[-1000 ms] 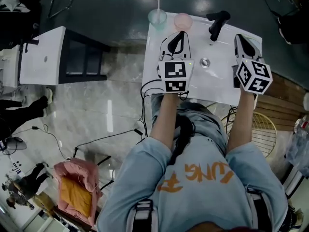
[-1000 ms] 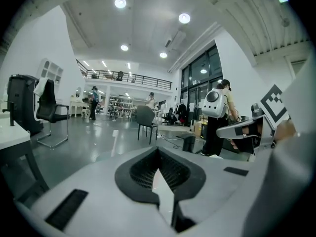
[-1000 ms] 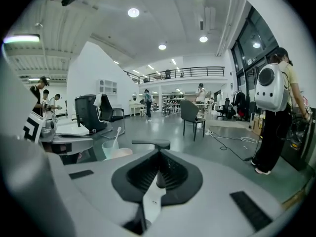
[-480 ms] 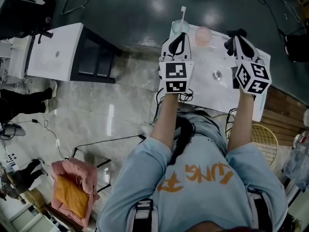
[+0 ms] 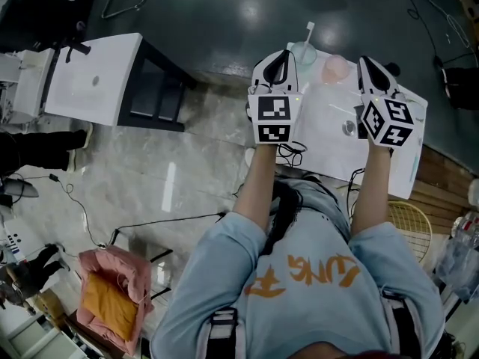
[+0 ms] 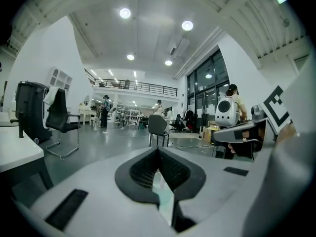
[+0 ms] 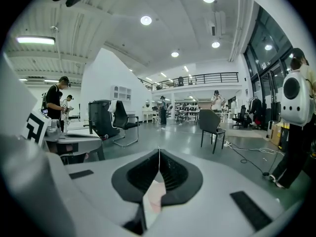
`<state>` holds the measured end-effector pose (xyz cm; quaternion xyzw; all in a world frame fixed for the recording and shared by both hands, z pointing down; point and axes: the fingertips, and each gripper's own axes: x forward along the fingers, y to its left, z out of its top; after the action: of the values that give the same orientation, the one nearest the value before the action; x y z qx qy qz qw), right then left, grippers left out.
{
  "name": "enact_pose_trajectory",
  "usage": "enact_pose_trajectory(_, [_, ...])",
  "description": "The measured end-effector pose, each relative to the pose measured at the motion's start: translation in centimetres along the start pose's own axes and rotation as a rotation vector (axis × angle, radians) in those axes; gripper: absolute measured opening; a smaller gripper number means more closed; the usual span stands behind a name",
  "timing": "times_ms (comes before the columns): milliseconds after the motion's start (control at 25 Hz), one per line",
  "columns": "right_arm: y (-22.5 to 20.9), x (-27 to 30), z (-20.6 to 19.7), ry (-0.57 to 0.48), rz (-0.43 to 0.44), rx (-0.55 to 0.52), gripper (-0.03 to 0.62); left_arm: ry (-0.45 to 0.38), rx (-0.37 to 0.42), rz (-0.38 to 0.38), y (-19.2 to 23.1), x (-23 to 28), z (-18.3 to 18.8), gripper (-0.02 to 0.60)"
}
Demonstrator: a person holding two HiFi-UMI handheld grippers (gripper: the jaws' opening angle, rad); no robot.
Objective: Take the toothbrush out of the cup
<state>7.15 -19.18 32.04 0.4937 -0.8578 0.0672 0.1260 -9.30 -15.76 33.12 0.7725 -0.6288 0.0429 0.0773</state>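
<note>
Moved up toward the far table (image 5: 329,137) edge, left tongs (image 5: 282,55) and right tongs (image 5: 365,64) are pressed together, empty; advancing unspread could topple the cup (image 5: 304,52) holding the toothbrush (image 5: 308,30).

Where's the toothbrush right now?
In the head view, the toothbrush stands in the pale green cup at the far left corner of the counter, just past the left gripper, beside the pink cup.

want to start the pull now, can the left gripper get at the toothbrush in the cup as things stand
Probably yes. The left gripper is close beside the cup, the toothbrush stands clear above its rim, and nothing lies between. Its jaws are together, so they must open first.
</note>
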Motion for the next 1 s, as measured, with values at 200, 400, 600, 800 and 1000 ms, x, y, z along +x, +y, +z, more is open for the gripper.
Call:
enact_pose_trajectory(200, [2.1,2.0,0.5,0.006,-0.003,0.015,0.031,0.003,-0.004,-0.032,1.7,0.7,0.5,0.012])
enact_pose_trajectory(400, [3.7,4.3,0.0,0.024,-0.011,0.030,0.031,0.016,0.001,-0.079,2.9,2.0,0.1,0.012])
enact_pose_trajectory(600, [4.4,6.0,-0.6,0.053,-0.041,0.042,0.031,0.031,-0.009,-0.127,3.7,3.3,-0.4,0.012])
enact_pose_trajectory(800, [5.0,7.5,-1.2,0.085,-0.075,0.048,0.031,0.049,-0.031,-0.170,4.4,4.4,-1.0,0.012])
enact_pose_trajectory(1000, [5.0,9.1,-2.0,0.108,-0.098,0.055,0.032,0.061,-0.041,-0.198,5.1,5.7,-2.0,0.012])
